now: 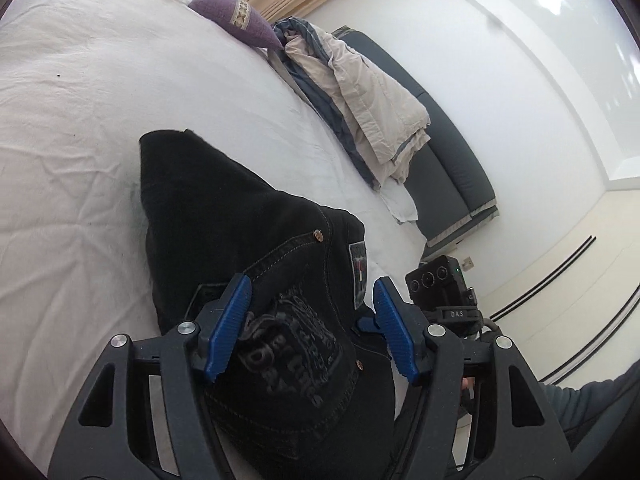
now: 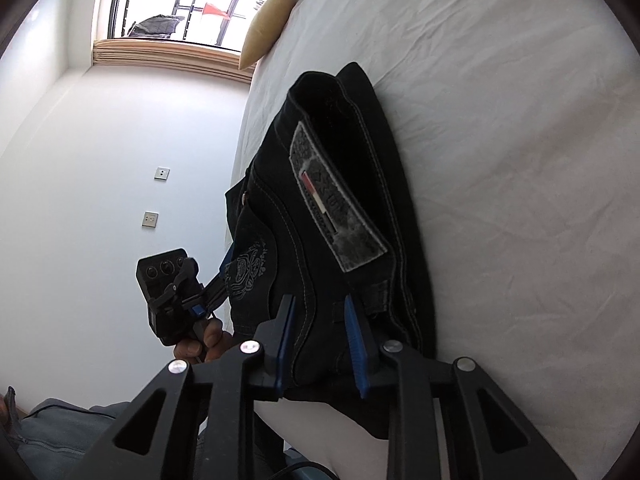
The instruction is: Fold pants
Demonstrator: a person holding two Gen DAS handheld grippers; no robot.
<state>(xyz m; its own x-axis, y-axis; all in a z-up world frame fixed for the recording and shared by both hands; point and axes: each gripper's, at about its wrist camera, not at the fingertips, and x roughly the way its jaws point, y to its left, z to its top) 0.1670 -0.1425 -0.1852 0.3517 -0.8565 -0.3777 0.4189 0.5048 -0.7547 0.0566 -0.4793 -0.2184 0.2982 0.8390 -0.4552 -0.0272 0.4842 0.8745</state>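
The pants (image 1: 240,240) lie folded on the bed (image 1: 80,140), close to its near edge, with the waistband end nearest both cameras and hanging slightly over that edge. The left gripper (image 1: 312,328) sits over the pocket area, one finger on each side of it, and the right gripper (image 2: 320,344) straddles the waistband beside the label patch (image 2: 336,200). In the left wrist view, a pillow (image 1: 236,20) rests at the far end of the bed, with a bundle of bedding (image 1: 360,96) beside it, draped over a bench (image 1: 452,168) against the wall. In the right wrist view, a cushion (image 2: 268,24) stands at the bed's far edge below the window (image 2: 192,0).
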